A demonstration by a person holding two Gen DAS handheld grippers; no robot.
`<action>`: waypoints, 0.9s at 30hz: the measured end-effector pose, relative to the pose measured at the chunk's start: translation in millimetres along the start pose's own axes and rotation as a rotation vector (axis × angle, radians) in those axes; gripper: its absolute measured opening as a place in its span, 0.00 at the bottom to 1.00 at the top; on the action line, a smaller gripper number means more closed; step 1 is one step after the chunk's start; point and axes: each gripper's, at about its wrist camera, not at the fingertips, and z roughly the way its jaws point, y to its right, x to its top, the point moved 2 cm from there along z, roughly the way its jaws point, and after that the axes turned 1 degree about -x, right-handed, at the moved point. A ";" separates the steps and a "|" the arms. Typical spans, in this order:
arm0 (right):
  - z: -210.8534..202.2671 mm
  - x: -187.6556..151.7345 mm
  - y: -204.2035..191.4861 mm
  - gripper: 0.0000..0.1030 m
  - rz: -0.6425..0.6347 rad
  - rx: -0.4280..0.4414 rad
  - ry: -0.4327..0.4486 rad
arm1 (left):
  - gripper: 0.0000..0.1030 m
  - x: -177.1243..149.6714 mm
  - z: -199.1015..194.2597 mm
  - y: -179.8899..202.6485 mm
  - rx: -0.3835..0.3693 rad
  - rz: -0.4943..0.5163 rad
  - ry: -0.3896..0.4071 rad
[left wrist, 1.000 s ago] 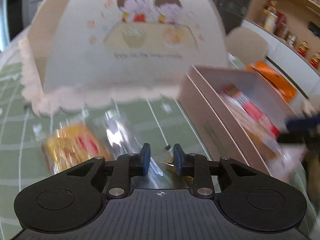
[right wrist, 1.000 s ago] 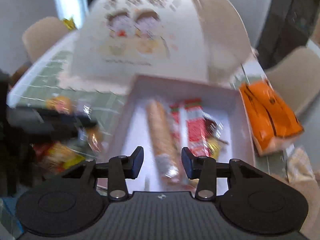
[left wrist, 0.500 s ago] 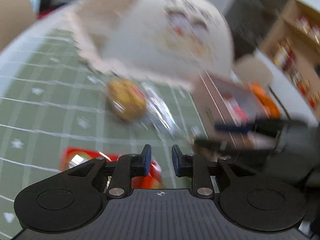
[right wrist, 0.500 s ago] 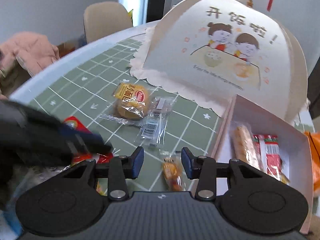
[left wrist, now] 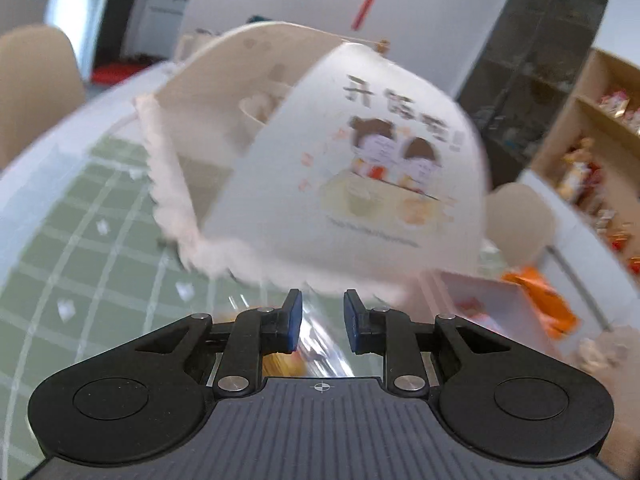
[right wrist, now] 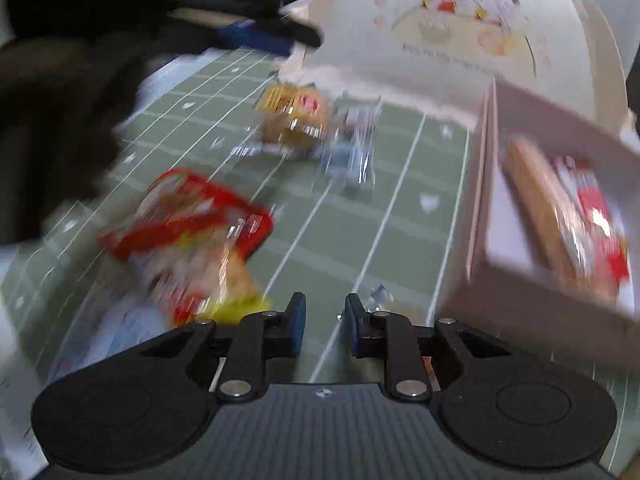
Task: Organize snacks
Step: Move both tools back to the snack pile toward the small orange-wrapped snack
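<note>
Snacks: red pack (right wrist: 188, 220), yellow pack (right wrist: 292, 120) and clear pack (right wrist: 356, 152) lie on the green mat (right wrist: 400, 208), left of the box (right wrist: 520, 292). Right gripper (right wrist: 325, 328): jaws narrow, nothing gripped. Left gripper (left wrist: 322, 322): jaws narrow, empty.

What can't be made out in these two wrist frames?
- Left wrist view: snacks under the left gripper are smeared by blur and covered by its fingers. Whether it grips anything is unclear.
- Left wrist view: box contents are blurred and too small.
- Right wrist view: small wrapped snack is mostly behind the right gripper.
- Right wrist view: red bag print is motion-blurred.
</note>
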 end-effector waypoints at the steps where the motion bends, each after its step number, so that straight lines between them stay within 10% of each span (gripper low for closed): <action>1: -5.8 -7.7 1.0 0.20 0.010 0.007 -0.008 | 0.25 5.1 14.4 -0.7 0.025 0.006 0.003; 9: -30.3 -36.7 10.3 0.21 0.029 -0.051 -0.008 | 0.26 -13.8 100.3 11.1 0.049 0.165 -0.190; 20: -27.8 -18.9 58.7 0.55 0.257 -0.091 0.074 | 0.25 -68.7 37.0 24.3 -0.080 0.214 -0.265; 27: -11.6 -17.3 59.4 0.52 0.244 -0.087 0.069 | 0.25 -112.7 -11.7 31.7 -0.207 0.085 -0.359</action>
